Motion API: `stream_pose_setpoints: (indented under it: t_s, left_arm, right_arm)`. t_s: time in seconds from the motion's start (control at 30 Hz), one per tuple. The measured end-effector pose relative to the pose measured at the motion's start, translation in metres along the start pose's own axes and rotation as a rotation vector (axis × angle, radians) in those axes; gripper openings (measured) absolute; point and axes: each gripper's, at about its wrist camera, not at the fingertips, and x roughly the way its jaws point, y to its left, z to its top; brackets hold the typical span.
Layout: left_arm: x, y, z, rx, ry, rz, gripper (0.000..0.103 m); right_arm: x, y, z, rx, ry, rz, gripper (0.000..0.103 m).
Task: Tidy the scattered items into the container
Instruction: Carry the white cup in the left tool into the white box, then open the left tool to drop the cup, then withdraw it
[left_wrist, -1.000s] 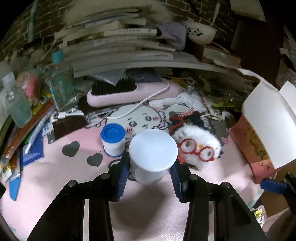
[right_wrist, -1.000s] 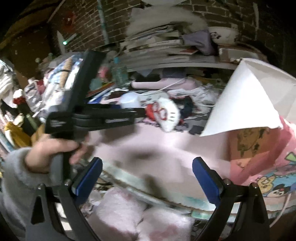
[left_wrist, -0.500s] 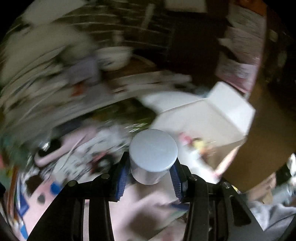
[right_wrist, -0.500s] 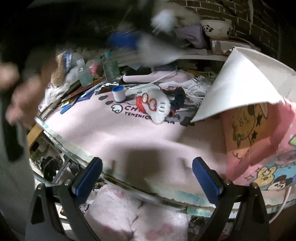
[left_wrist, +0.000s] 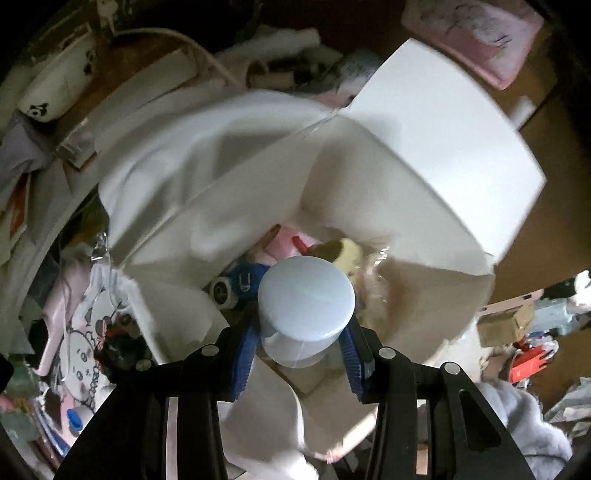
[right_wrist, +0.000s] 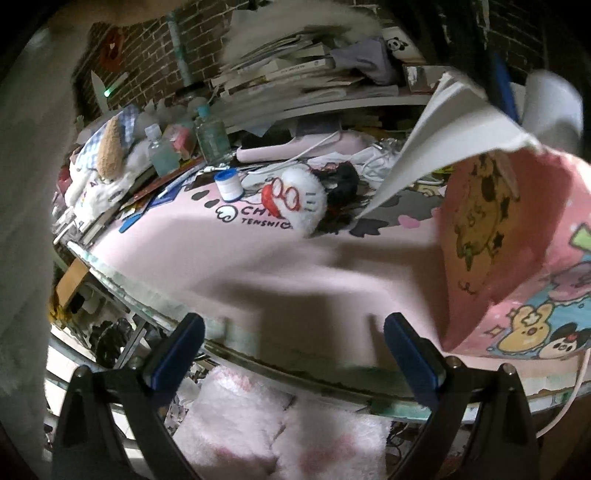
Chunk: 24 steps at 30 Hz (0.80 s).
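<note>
My left gripper (left_wrist: 300, 363) is shut on a white jar with a pale blue lid (left_wrist: 306, 298) and holds it over the open mouth of the white-lined box (left_wrist: 436, 236). Several small items lie inside the box, among them a blue-and-white roll (left_wrist: 236, 286) and a pink thing (left_wrist: 286, 240). In the right wrist view my right gripper (right_wrist: 293, 354) is open and empty at the table's front edge. On the pink mat (right_wrist: 236, 266) sit a fluffy white toy with red glasses (right_wrist: 299, 206) and a small blue-capped white jar (right_wrist: 228, 185). The pink cartoon box (right_wrist: 513, 251) stands at right.
A pink hairbrush (right_wrist: 295, 147), clear bottles (right_wrist: 210, 134), books and papers crowd the back of the table. A dark hair tie (right_wrist: 341, 184) lies behind the toy. The glass table edge (right_wrist: 258, 354) runs just ahead of my right fingers. Pink fluffy fabric (right_wrist: 280, 435) lies below.
My left gripper lifted the white jar off the mat, swung right and now holds it above the box opening. My right gripper stayed near the table edge.
</note>
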Motion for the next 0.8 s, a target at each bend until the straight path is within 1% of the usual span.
stream_pose_setpoints:
  t_s: [0.2,0.27,0.33,0.4,0.43,0.47,0.53,0.63,0.67,0.73,0.8]
  left_arm:
    - [0.006,-0.007,0.005,0.018,0.025,0.037,0.038]
    - [0.006,-0.007,0.005,0.014,0.022,0.036,0.044]
    - [0.004,-0.007,0.004,0.014,0.011,0.036,0.06]
    - [-0.001,-0.008,0.003,0.017,-0.008,0.039,0.07]
    - [-0.004,-0.009,0.003,0.022,-0.022,0.04,0.073]
    - [-0.008,-0.009,0.002,0.027,-0.038,0.041,0.074]
    - [-0.019,-0.01,-0.002,0.04,-0.078,0.045,0.081]
    - [-0.045,-0.006,-0.011,0.055,-0.162,0.06,0.084]
    - [-0.057,-0.003,-0.017,0.057,-0.203,0.066,0.085]
    - [-0.075,0.004,-0.025,0.048,-0.278,0.094,0.094]
    - [-0.088,0.013,-0.038,0.025,-0.356,0.163,0.094]
  right_arm:
    - [-0.001,-0.009,0.0,0.03,-0.001,0.004,0.097]
    - [0.0,-0.011,-0.001,0.039,0.002,0.008,0.097]
    - [0.0,-0.012,-0.001,0.045,0.004,0.012,0.097]
    - [0.0,-0.013,-0.001,0.045,0.004,0.011,0.097]
    - [0.0,-0.013,-0.001,0.045,0.004,0.009,0.097]
    - [0.0,-0.013,-0.002,0.045,0.004,0.007,0.097]
    - [0.001,-0.013,-0.002,0.048,0.005,0.006,0.097]
    - [0.003,-0.012,-0.003,0.051,0.009,0.002,0.097]
    - [0.004,-0.011,-0.003,0.049,0.01,-0.003,0.097]
    - [0.006,-0.009,-0.003,0.04,0.007,-0.017,0.097]
    - [0.007,-0.006,-0.002,0.028,0.0,-0.033,0.097]
